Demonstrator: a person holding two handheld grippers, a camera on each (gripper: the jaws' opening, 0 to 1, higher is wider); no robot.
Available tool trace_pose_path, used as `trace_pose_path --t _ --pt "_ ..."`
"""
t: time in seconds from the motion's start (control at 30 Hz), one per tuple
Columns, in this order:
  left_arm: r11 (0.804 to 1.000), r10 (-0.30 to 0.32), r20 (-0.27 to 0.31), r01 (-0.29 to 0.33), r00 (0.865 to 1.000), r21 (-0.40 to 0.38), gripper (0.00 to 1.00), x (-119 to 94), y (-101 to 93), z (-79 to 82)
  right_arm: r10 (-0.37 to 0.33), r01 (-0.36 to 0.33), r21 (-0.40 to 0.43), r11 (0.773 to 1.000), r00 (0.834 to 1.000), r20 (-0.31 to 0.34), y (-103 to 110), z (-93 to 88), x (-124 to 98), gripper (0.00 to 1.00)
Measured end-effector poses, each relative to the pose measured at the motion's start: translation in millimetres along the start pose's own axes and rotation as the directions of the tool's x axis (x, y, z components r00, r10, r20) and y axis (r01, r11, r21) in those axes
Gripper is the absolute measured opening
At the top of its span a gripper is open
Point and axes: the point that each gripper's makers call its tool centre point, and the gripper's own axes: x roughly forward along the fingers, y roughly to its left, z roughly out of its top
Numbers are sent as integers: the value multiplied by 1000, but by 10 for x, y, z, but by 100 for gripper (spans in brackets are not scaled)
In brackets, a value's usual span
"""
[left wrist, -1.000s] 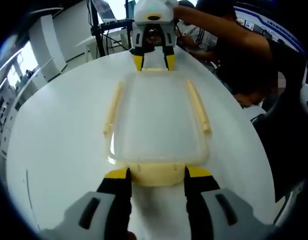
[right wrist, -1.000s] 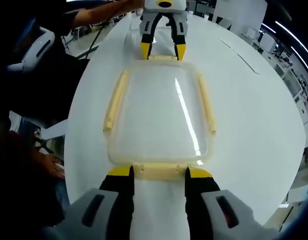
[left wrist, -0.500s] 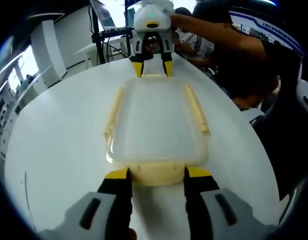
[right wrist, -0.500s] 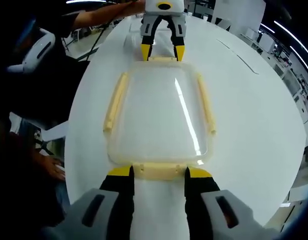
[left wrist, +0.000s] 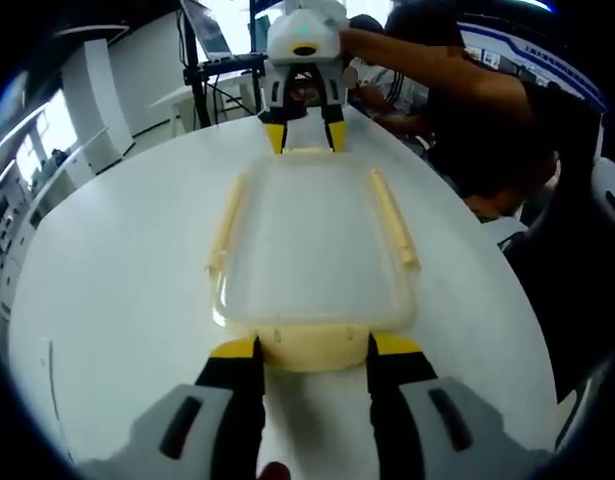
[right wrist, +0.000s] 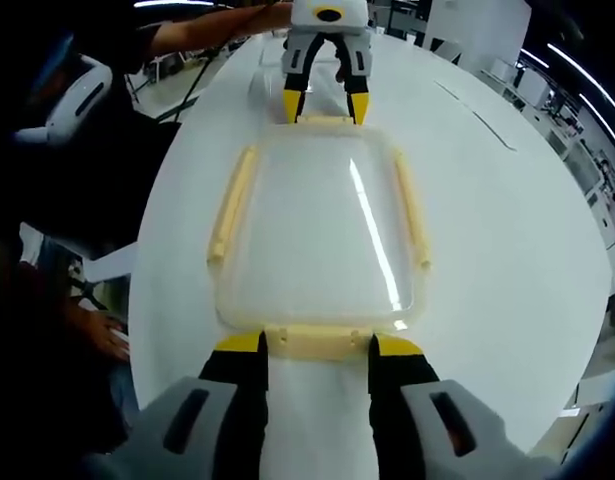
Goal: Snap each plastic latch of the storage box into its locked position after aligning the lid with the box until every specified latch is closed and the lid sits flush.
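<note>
- Right now I have the storage box [left wrist: 309,245] lying flat on the white table [left wrist: 117,300], set roughly midway across it, its clear lid [right wrist: 312,225] resting on top.
- From the left gripper view, my left gripper [left wrist: 312,348] sits at the near short end of the box, jaws spread apart with their yellow tips flanking the cream end latch [left wrist: 312,345]; the tips look just beside the latch ends, but I cannot tell whether they touch.
- At the far short end in that same view I see my right gripper [left wrist: 305,138], its jaws also spread, yellow tips at either side of the far latch [left wrist: 307,152].
- From the right gripper view the arrangement mirrors: the right gripper [right wrist: 317,345] stands open at its own near latch [right wrist: 317,340], and the left gripper [right wrist: 325,105] is across the box at the far edge, open too.
- Two long cream side latches [right wrist: 230,205] run along the long sides of the box; both appear splayed outward from the lid rather than folded down tight, though the fisheye bend makes me unsure.
- A bright reflection streak [right wrist: 372,240] crosses the lid.
- Beyond the table's edge I see a person's arm [left wrist: 437,70] reaching to the right gripper, and a white headset-like object [right wrist: 72,100] off the table's side.
</note>
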Motion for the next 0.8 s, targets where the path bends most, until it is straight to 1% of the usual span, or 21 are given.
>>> trace_pose_path --t 0.13,0.17,0.33,0.53,0.63,0.8 --pt "1000 0 2 0 1000 0 38 1 12 4 1 -1 -2 1000 1000 2 7 -1 -5 37" --pt "1000 -1 -3 1 1000 -6 38 6 0 5 0 0 -2 1000 1000 14 7 1 -7 37" --pt "1000 -2 -1 2 1000 -17 38 8 -2 14 -2 2 -9 1000 1000 31 24 11 -3 37" --pt "999 11 -12 -12 1000 -31 38 33 -32 38 -10 10 -20 1000 1000 14 8 -4 -26 37" --pt "999 4 -25 -5 1000 -38 38 36 -87 48 -4 4 -25 1000 1000 14 27 -1 -35 37" --pt "999 3 -33 -5 999 -39 38 36 -98 53 -5 5 -26 1000 1000 15 29 0 -38 37"
